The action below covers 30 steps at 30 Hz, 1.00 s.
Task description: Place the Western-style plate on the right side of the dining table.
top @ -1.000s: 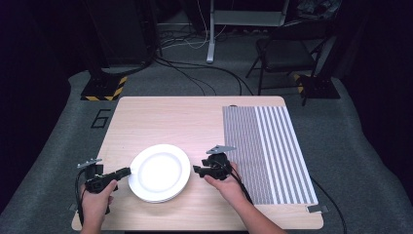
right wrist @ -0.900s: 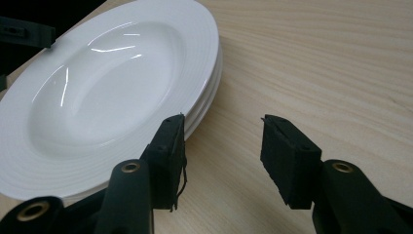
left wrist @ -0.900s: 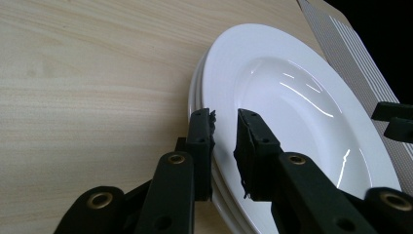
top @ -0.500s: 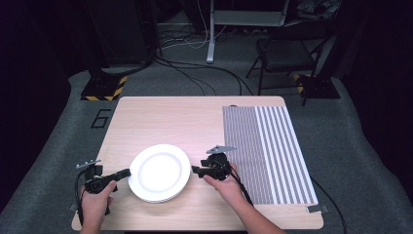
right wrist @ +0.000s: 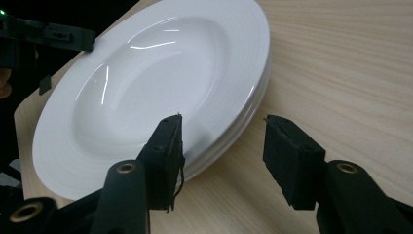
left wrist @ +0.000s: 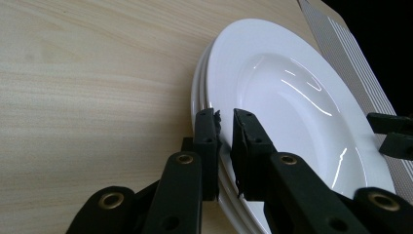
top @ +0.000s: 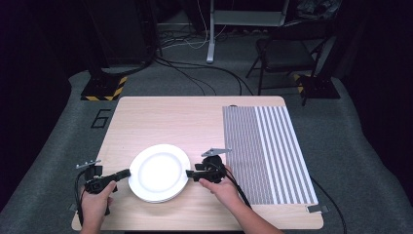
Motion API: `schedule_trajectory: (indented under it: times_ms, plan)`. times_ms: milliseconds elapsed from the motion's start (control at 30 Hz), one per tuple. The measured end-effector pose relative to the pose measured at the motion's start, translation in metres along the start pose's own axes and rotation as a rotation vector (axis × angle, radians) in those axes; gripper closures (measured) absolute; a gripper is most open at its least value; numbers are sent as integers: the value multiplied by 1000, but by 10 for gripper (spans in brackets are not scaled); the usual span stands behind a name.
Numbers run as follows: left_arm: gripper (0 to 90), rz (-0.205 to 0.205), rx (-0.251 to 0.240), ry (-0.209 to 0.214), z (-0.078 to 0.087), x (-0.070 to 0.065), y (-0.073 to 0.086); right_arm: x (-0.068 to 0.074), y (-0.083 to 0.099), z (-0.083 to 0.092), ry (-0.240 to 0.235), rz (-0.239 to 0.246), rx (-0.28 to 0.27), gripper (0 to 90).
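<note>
**Now both tools sit at the rim of the plate stack**

Plainly white and glossy, the plates point(top: 159, 172) lie as a stack of three or so, deep-welled with broad rims, between the two tools on the pale wooden surface point(top: 165, 119).

The left tool point(left wrist: 225, 127) has its jaws nearly together, pinched on the rim of the top plate at its near edge; they have just been closing, with that rim between them. The right tool point(right wrist: 221, 141) stands about half open: one jaw reaches over the rim of the stack, the other hangs off the plates above bare wood, and neither pad presses on anything.

Beyond the right tool, away from the plates, lies a grey striped mat point(top: 265, 151), close to the hand. Ahead of both tools the wood is bare up to the far edge. Behind the left tool the surface's corner is near.
</note>
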<state>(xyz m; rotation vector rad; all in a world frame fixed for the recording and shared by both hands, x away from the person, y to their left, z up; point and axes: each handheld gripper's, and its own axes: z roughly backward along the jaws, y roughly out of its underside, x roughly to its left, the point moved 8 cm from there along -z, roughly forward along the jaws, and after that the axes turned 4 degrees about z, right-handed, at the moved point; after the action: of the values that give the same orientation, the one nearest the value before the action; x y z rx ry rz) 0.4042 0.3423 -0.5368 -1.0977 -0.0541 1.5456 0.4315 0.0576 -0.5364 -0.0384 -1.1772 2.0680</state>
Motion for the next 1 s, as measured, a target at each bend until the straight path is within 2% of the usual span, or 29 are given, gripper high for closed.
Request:
schedule_trajectory:
  times_ms: [67, 100, 133, 167, 200, 267, 300, 433, 600, 800, 1000]
  plan:
    - [812, -12, 8, -2, 1, 0, 0, 0, 0, -1, -10, -21, 1, 513]
    - [812, -16, 5, -6, 0, 0, 0, -1, -2, -2, -29, -68, -11, 543]
    - [812, -16, 5, -6, 0, 0, 0, -1, -2, -2, -29, -68, -11, 543]
    - [812, -19, 1, -7, 0, 0, 0, -4, -4, -3, -54, -119, -23, 570]
    - [812, -19, 1, -7, 0, 0, 0, -5, -4, -3, -67, -141, -24, 574]
    - [812, -21, -3, -11, 0, 0, 0, -5, -4, -4, -74, -153, -24, 576]
    - [812, -27, -1, -13, 0, -1, 1, -5, -2, -6, -94, -177, -8, 584]
    - [811, -33, -3, -22, 0, -2, 1, -1, -1, -8, -119, -185, 1, 584]
    - [811, -34, -2, -23, 0, -2, 1, 2, -1, -9, -113, -179, 1, 582]
    - [806, -65, -6, -52, 0, -4, 1, 3, 0, -8, -115, -184, -3, 585]
    - [806, -61, -17, -58, -1, -5, 1, 2, 0, -8, -128, -196, -13, 587]
